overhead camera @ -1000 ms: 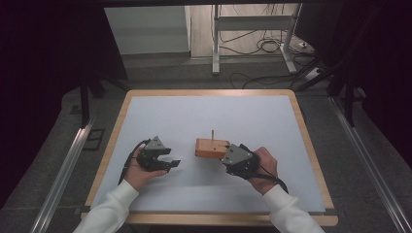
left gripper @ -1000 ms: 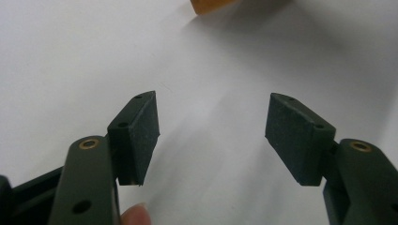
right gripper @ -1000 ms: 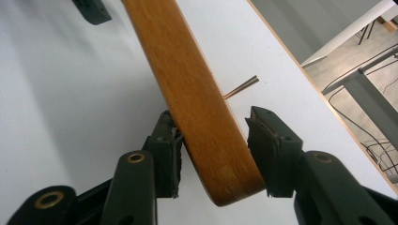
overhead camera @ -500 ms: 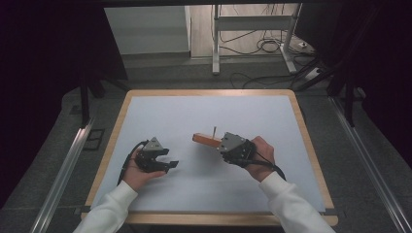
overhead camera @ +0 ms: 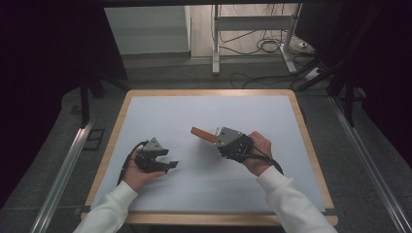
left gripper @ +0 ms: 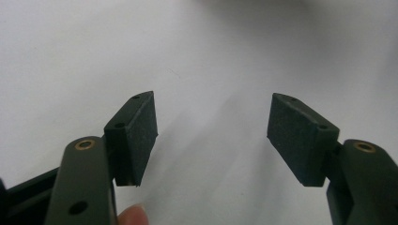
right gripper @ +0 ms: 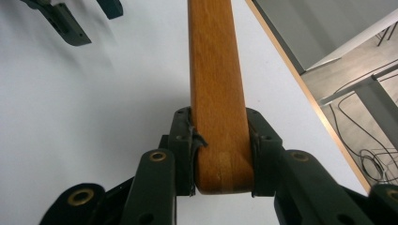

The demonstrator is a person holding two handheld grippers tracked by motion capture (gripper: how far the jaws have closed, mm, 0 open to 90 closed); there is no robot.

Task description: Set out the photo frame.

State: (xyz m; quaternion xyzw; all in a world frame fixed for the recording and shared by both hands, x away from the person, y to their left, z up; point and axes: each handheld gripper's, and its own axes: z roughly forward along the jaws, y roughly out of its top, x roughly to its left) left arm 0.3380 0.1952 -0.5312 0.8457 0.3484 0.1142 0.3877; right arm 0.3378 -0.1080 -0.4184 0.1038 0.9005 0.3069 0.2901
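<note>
My two forearms in white sleeves reach in from the near edge of the white table with a light wooden rim (overhead camera: 301, 121), each hand holding one black two-jaw claw. My left hand (overhead camera: 138, 171) rests low on the left half of the table, its left claw (overhead camera: 167, 159) pointing toward the middle with the jaws spread wide and nothing between them; in the left gripper view its two dark pads (left gripper: 141, 129) stand well apart over bare white surface. My right hand (overhead camera: 256, 150) sits right of centre, and my right claw (right gripper: 220, 145) is closed on one end of the single flat orange-brown wooden block (overhead camera: 204, 135), which sticks out to the left above the table. In the right gripper view the block (right gripper: 213, 84) runs straight up between the jaws. I count two claws and one block.
</note>
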